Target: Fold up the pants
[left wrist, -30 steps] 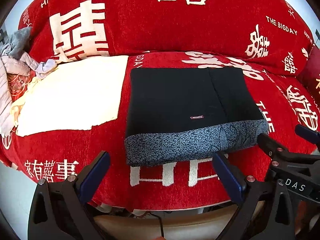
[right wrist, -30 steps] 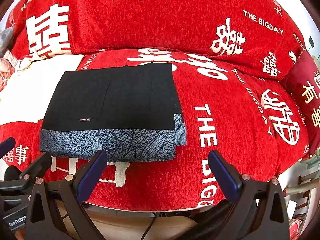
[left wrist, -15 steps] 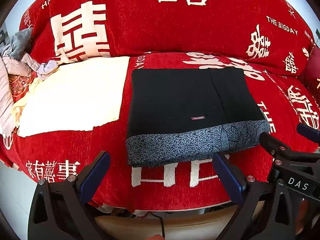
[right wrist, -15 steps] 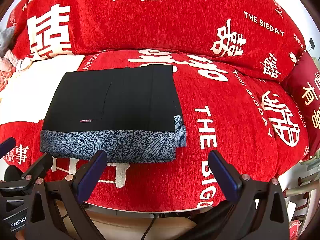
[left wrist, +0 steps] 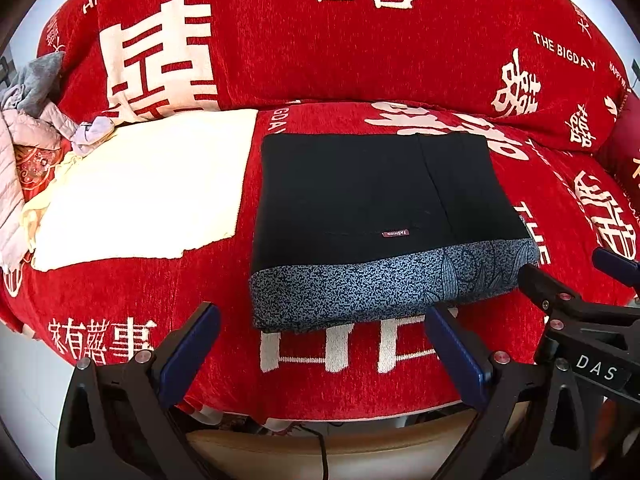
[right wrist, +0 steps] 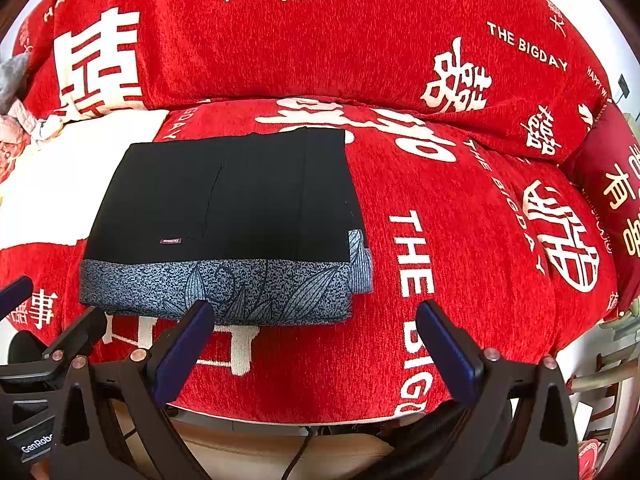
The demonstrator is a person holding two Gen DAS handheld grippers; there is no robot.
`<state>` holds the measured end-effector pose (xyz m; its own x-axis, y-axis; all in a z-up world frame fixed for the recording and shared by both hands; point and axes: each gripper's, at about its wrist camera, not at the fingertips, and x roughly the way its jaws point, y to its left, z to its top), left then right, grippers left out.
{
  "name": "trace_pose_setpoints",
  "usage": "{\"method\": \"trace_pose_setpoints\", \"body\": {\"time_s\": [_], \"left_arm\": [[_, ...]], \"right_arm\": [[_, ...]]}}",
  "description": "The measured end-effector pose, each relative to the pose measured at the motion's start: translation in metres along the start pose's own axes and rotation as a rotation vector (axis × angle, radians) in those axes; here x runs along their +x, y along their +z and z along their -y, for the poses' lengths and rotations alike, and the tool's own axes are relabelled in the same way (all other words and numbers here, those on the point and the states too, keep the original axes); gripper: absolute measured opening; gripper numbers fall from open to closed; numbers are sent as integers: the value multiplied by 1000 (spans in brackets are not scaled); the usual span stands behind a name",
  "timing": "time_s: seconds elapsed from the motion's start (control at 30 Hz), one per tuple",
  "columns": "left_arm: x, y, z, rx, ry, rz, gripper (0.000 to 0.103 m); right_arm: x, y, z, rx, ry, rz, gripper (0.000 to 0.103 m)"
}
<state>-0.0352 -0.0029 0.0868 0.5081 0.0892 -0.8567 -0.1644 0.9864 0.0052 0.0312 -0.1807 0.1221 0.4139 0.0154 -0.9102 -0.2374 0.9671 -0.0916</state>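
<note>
The pants [left wrist: 360,200] lie folded into a flat black rectangle with a blue-grey leaf-patterned band along the near edge, on the red sofa seat; they also show in the right wrist view [right wrist: 224,208]. My left gripper [left wrist: 320,344] is open and empty, held just in front of the band's near edge. My right gripper [right wrist: 312,340] is open and empty, in front of the pants' near right corner. The right gripper's fingers [left wrist: 560,292] show at the right edge of the left wrist view.
The red sofa cover [left wrist: 360,40] with white characters spans seat and backrest. A white patch [left wrist: 140,184] lies left of the pants. Loose grey and pink clothes [left wrist: 28,112] pile at the far left. A dark red cushion [right wrist: 616,200] sits at the right.
Both grippers have drifted slightly back and down, so the pants sit a little higher in view. The pants have not moved; both grippers stay open.
</note>
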Motion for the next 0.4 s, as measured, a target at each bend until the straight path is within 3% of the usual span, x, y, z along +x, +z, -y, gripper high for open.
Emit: {"method": "trace_pose_setpoints", "body": {"time_s": [0.2,0.3,0.4], "left_arm": [[16,-8,-3,1,10,-11,102],[38,-21,-3,5,71,-14,102],[59,-33,-8,-6,94,-18,102]], "right_arm": [[17,-10,2,16,24,-35,101],[41,-22,6,36,10,-92,101],[60,-35,16,106,64,-118,101]]}}
